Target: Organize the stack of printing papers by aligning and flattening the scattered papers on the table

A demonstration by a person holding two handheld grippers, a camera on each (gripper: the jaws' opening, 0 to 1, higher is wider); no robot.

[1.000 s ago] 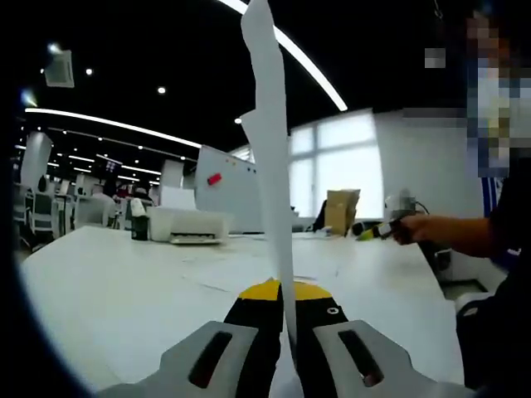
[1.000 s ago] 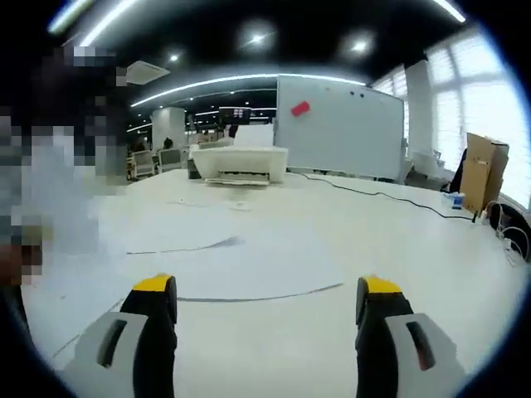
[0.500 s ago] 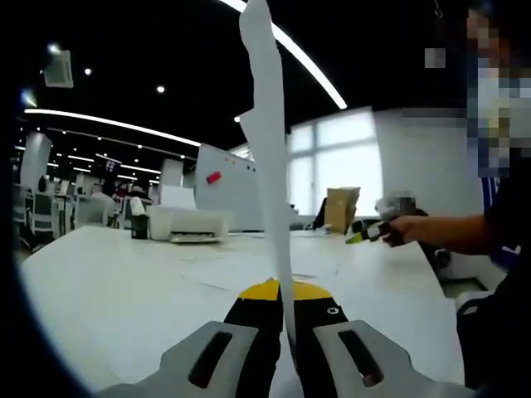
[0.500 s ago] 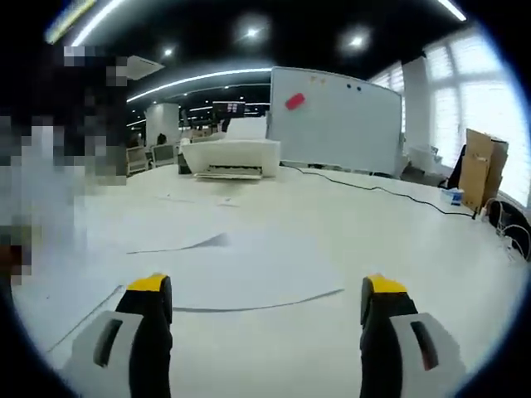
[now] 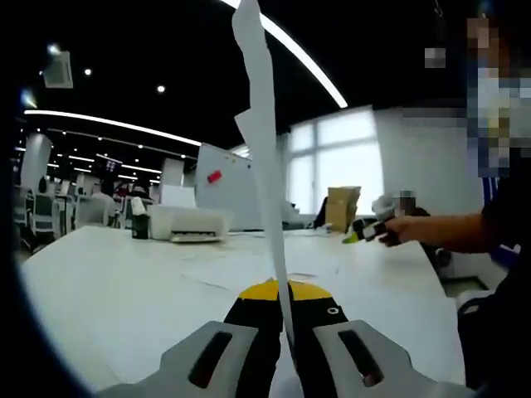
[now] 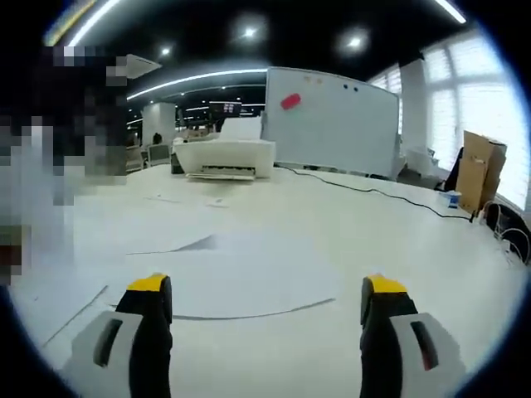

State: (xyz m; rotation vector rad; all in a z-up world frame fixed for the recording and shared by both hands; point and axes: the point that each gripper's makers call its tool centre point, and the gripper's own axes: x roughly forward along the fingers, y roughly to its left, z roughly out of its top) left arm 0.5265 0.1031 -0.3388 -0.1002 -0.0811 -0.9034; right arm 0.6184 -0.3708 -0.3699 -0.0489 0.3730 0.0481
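Paper sheet (image 5: 264, 157) stands upright, pinched by left tool (image 5: 282, 308); right tool (image 6: 264, 300) gapes empty.

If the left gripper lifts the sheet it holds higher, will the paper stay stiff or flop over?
The sheet stands edge-on, clamped in the left gripper, with a wavy, slightly bent upper part, so it probably flops if tilted. It looks thin and likely light, and might slip or crease under the narrow pinch.

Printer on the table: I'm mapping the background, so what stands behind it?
Behind the printer, a whiteboard with a red patch. The board's lower left edge is hidden by the printer.
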